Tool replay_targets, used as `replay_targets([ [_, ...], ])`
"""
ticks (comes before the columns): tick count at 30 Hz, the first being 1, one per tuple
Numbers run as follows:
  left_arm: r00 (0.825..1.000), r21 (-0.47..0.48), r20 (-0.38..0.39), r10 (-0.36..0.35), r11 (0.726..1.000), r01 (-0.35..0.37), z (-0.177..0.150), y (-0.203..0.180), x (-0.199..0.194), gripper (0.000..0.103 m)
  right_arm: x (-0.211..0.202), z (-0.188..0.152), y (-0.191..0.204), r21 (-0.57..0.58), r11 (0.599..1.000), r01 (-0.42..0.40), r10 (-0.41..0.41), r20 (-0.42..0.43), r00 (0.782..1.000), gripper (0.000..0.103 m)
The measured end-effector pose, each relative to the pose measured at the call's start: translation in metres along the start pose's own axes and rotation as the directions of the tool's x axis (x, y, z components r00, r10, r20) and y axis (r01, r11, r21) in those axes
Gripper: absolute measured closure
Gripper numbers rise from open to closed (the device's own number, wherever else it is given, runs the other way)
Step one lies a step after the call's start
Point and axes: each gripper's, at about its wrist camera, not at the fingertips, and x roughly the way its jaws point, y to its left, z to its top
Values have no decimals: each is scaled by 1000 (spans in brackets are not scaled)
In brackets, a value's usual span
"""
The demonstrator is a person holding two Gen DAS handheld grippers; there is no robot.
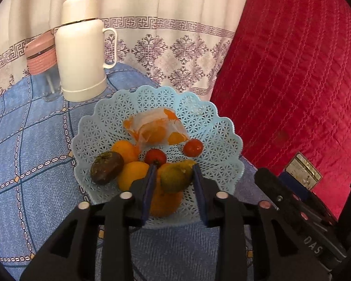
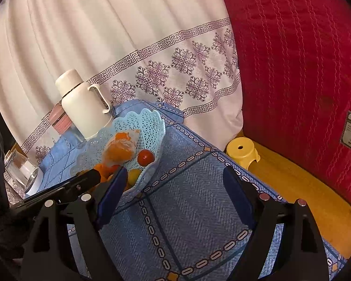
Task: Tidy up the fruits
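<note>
The only writing that reads clearly is "DAS", in pale letters on the black body of the right tongs [image 1: 316,248] seen from the left wrist view. A small label [image 1: 304,172] sewn on the red quilted cover [image 1: 292,70] carries print too small to read.

The left tongs [image 1: 174,175] are over the near edge of the pale blue lattice basket [image 1: 222,126], fingers spread on either side of a green-yellow fruit [image 1: 175,175]; whether the pads actually touch it cannot be told. Under that fruit lies a large orange [image 1: 163,203]. Just left of the left finger sit a yellow-orange fruit [image 1: 131,173], a dark brown fruit [image 1: 107,167] and another orange [image 1: 125,149]. Ahead of the fingertips are two small red tomatoes [image 1: 155,155] [image 1: 193,147], and beyond them a clear bag of orange pieces [image 1: 154,128].

The right tongs [image 2: 175,187] hang wide open and empty above the blue checked tablecloth [image 2: 187,210], the basket just left of their left finger.

Far ahead and left stand a white flask [image 1: 82,53] and a pink-lidded bottle [image 1: 43,63].
</note>
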Motion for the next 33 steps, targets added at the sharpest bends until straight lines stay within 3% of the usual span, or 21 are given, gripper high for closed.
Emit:
replay_targets([
  [5, 1000, -15, 1, 23, 1000, -23, -1, 7, 4, 47, 0, 0, 1, -4, 1000, -2, 2, -3, 1000, 18],
  [23, 998, -48, 4, 64, 997, -64, -2, 20, -2, 46, 0, -1, 3, -11, 1000, -5, 5, -3, 1000, 18],
  [30, 992, -27, 30, 119, 993, -118, -2, 19, -13, 26, 1, -1, 6, -22, 1000, -16, 16, -10, 1000, 18],
  [33, 989, -11, 40, 145, 989, -145, -2, 18, -16, 24, 2, -1, 7, -28, 999, -20, 20, -13, 1000, 17],
])
